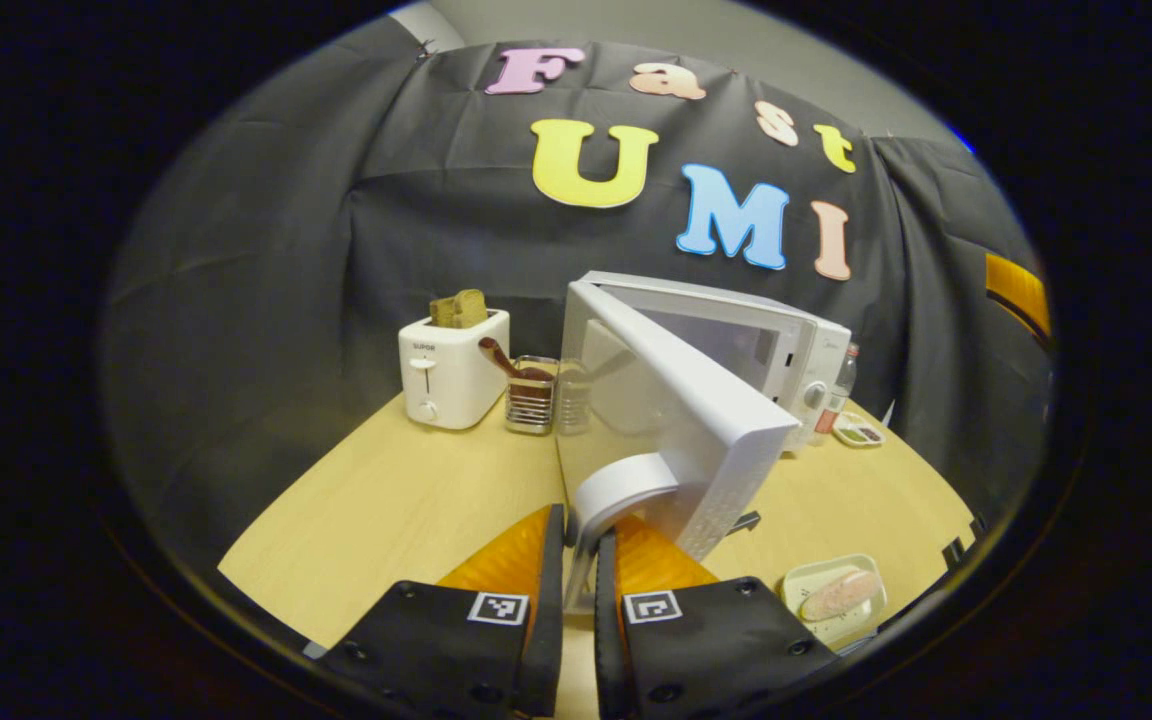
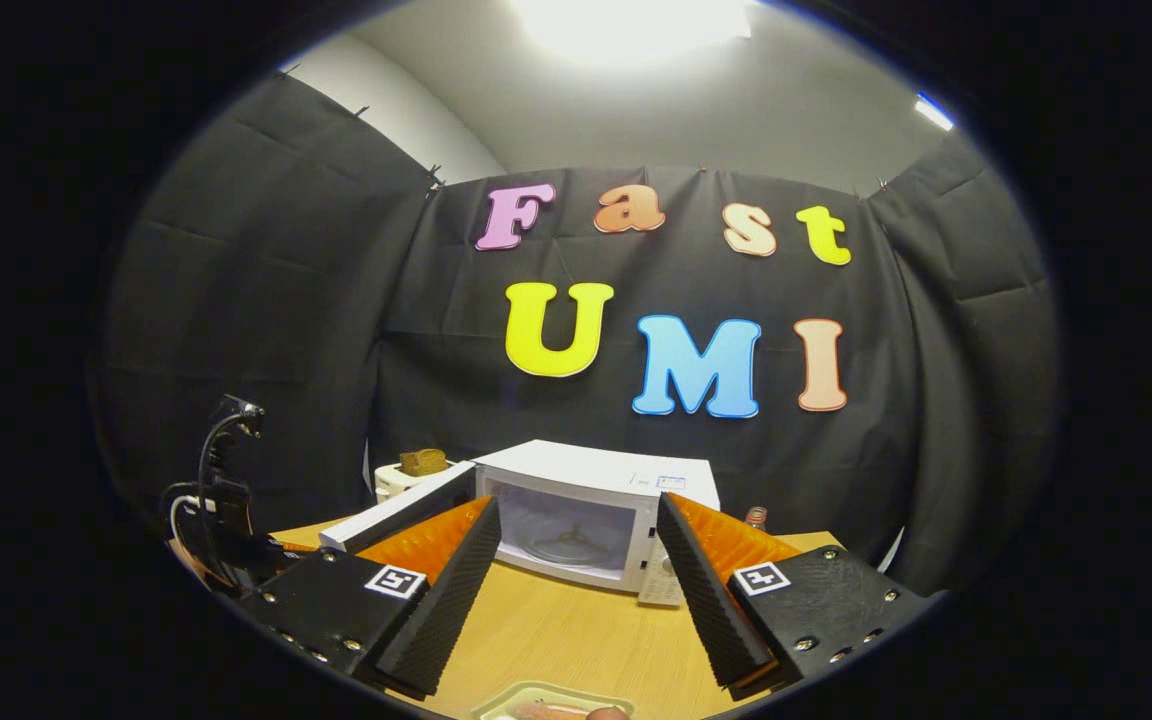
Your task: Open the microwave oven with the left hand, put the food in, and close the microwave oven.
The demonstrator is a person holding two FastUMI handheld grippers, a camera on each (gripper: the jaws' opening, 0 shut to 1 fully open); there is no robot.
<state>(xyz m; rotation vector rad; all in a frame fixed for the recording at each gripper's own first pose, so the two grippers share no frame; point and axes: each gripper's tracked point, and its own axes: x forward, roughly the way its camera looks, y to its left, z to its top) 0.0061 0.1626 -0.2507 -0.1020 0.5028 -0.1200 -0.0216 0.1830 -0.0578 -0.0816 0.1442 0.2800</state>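
1. The white microwave door (image 1: 681,400), swung partly open, is gripped by its curved white handle (image 1: 626,485) between the left gripper (image 1: 579,560) fingers; it should be swung fully aside.
2. The right gripper (image 2: 576,580), jaws wide and empty, hovers above the pale tray of pink food (image 2: 551,708) on the wooden table (image 2: 556,630); the tray should be grasped next.

A bright ceiling lamp (image 2: 631,20) glared white at the top. The room was dim. Edges looked bent and a bit blurry.

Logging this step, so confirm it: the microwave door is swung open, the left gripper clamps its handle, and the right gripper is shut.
One error: the right gripper is open, fingers spread wide, in the right gripper view. The microwave door is open, and the left gripper clamps its handle.
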